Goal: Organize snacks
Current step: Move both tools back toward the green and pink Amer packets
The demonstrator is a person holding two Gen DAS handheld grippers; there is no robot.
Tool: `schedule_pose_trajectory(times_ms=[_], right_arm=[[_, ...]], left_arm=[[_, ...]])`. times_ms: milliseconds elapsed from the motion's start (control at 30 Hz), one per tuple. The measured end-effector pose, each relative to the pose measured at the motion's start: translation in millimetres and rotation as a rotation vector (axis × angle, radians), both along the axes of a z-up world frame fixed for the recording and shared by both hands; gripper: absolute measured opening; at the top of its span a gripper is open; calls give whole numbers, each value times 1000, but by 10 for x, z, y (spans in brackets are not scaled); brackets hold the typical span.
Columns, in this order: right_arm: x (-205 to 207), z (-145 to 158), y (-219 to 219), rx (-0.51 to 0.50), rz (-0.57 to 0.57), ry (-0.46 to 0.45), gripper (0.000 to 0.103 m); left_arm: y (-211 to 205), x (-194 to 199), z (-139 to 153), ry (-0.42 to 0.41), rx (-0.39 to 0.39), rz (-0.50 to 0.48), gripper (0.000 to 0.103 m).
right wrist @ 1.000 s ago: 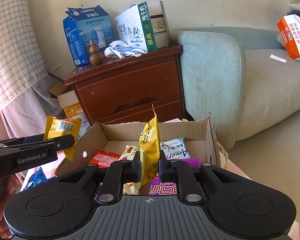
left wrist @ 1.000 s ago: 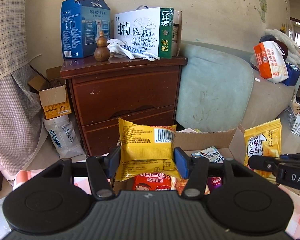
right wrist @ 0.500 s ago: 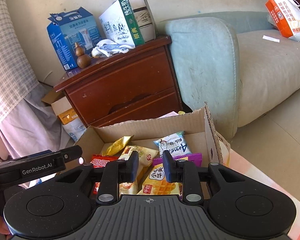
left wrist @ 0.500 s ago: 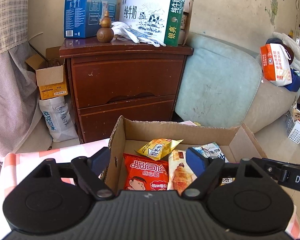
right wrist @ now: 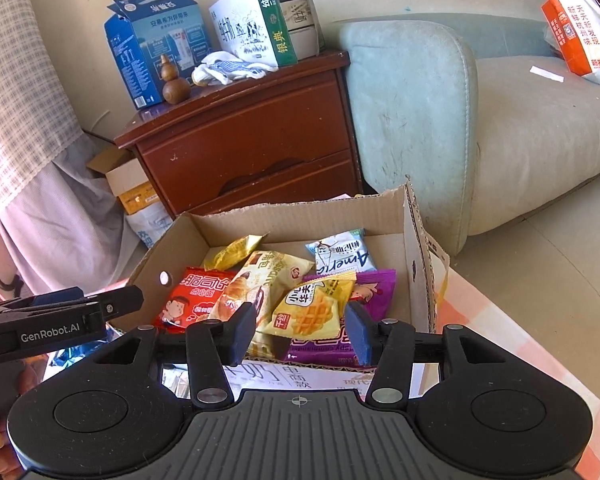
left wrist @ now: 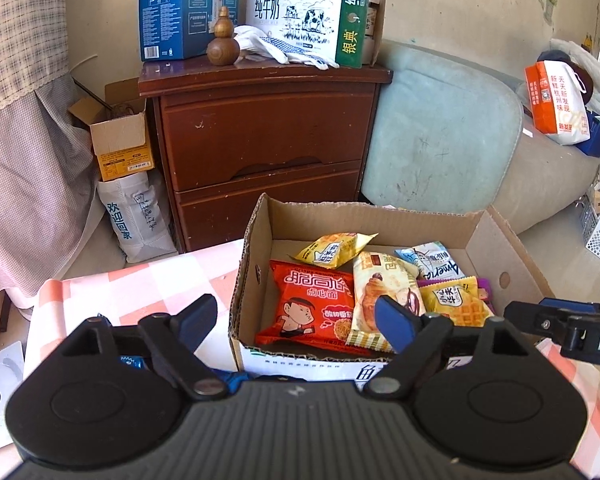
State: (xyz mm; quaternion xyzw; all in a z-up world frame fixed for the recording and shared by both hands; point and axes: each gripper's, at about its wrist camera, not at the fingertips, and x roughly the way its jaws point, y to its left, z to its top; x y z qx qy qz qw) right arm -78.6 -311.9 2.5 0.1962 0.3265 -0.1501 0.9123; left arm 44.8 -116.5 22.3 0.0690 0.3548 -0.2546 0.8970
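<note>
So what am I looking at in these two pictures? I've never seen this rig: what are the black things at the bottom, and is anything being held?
No robot arm here: a person holds a two-finger tool in each hand, with a camera on each looking along its fingers. One picture comes from the left gripper, the other from the right gripper; each shows the other tool at its edge. Both hang over a cardboard box on a checked tablecloth. In the box lie snack packets, among them a red packet, a waffle packet and a purple packet. Nothing is held: both sets of fingers are empty, and their jaws are opening.
</note>
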Motion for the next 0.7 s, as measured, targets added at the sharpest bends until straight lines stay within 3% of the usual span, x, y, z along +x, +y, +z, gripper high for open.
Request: schedule_pose_trajectory(times_ms=[467,700], right_arm=[[-147,-26,274,-41,116,83,62],[-261,-69,268,3,145,111,62]], left_arm=[[392,-215,-56,88,-5,13,87],[620,-335,-133,116,6,32,87]])
